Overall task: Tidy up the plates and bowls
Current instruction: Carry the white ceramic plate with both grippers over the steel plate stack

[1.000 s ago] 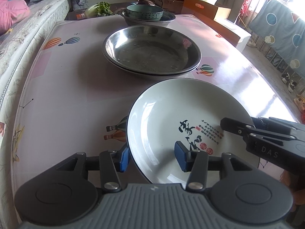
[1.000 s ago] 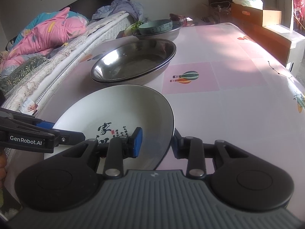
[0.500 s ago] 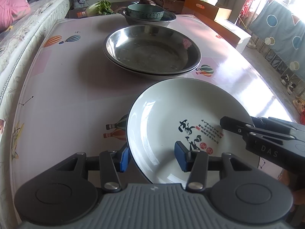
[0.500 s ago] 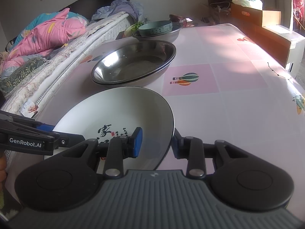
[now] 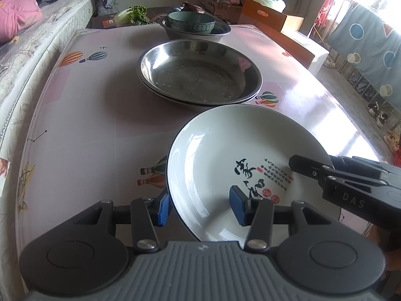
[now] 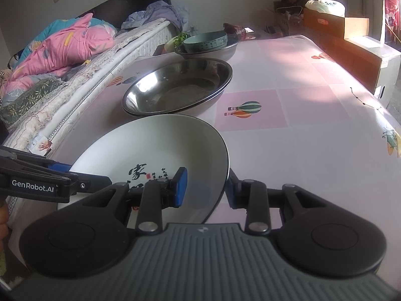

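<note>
A white plate (image 5: 225, 155) with black and red calligraphy is held between both grippers, just above the near part of the table; it also shows in the right wrist view (image 6: 155, 150). My left gripper (image 5: 200, 207) is shut on its left rim. My right gripper (image 6: 206, 186) is shut on its right rim. Beyond it, stacked steel basins (image 5: 198, 75) sit mid-table and show in the right wrist view (image 6: 178, 87). A teal bowl (image 5: 191, 22) rests in another steel basin (image 5: 220, 31) at the far edge.
The table has a pink balloon-print cloth (image 5: 82, 115). A bed with a pink quilt (image 6: 62, 47) runs along the left side. Cardboard boxes (image 6: 335, 25) stand beyond the far right edge. A cabbage (image 5: 132, 16) lies behind the table.
The plate and both grippers have moved slightly; the steel basins sit a little farther up in both views. Both grips are unchanged.
</note>
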